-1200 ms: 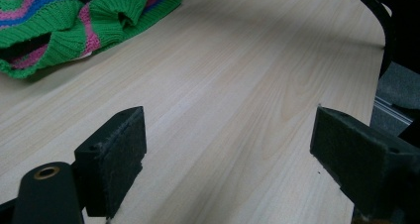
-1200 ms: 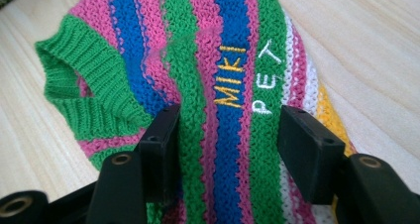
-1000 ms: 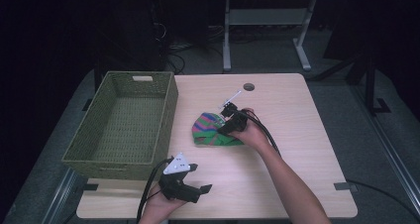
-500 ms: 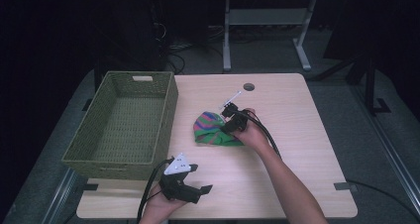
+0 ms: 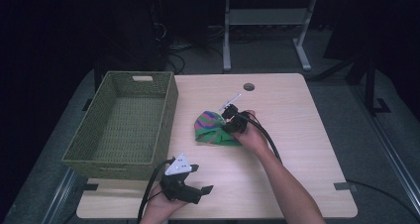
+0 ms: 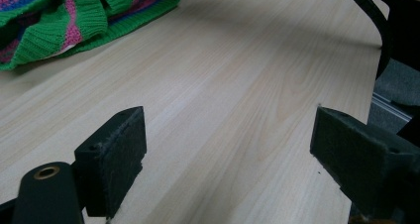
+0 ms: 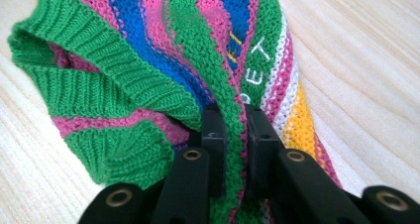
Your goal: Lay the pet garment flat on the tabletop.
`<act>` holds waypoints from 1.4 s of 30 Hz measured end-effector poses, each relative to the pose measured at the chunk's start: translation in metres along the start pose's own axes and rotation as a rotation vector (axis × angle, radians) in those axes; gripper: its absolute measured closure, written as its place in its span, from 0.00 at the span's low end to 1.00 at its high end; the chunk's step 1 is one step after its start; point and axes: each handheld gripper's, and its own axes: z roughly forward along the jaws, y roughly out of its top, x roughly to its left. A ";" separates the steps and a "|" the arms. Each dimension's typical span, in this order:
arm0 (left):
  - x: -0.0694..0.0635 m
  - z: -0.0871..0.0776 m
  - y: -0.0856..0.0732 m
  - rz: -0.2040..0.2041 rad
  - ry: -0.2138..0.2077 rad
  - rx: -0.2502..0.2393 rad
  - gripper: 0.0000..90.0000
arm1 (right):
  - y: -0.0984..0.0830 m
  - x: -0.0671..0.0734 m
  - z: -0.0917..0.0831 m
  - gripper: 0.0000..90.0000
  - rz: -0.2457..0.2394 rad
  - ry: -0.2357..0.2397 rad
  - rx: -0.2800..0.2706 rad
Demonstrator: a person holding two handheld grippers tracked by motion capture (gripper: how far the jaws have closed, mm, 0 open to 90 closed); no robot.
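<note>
From the high view, we see the striped green, pink and blue knitted garment (image 5: pixel 214 128) lying crumpled near the middle of the pale wooden table (image 5: pixel 297 149), well right of the empty green woven basket (image 5: pixel 124 122). The right gripper (image 5: pixel 231 125) sits at the garment's right edge; the left gripper (image 5: pixel 198 190) rests near the table's near edge.

In the left gripper view, our jaws stand wide apart over bare wood, gripping nothing, the garment (image 6: pixel 74 16) far off to the left.

In the right gripper view, the jaws have just been closing and now pinch one thin green ridge of the knit (image 7: pixel 148 70). We judge that hold shallow: a quick lift could let the stretchy fold slip out, or the trailing bulk could drag and snag on the basket rim.
</note>
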 end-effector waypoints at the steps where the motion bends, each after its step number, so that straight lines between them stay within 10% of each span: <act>1: 0.000 0.001 0.000 0.002 -0.001 0.004 0.16 | 0.000 -0.001 -0.001 0.91 0.002 0.008 0.001; 18: 0.005 -0.003 0.000 -0.012 0.002 -0.012 0.16 | -0.007 -0.013 -0.021 0.90 -0.002 0.059 -0.025; 27: 0.004 -0.002 0.000 -0.011 0.002 -0.008 0.16 | -0.014 -0.009 -0.007 0.46 -0.038 0.073 -0.004; 32: 0.003 -0.002 0.000 -0.014 0.000 -0.013 0.16 | -0.014 -0.003 -0.006 0.47 -0.088 0.031 0.009; 42: 0.001 -0.002 0.000 -0.004 -0.003 -0.007 0.16 | -0.011 0.003 -0.008 0.83 -0.094 0.003 0.028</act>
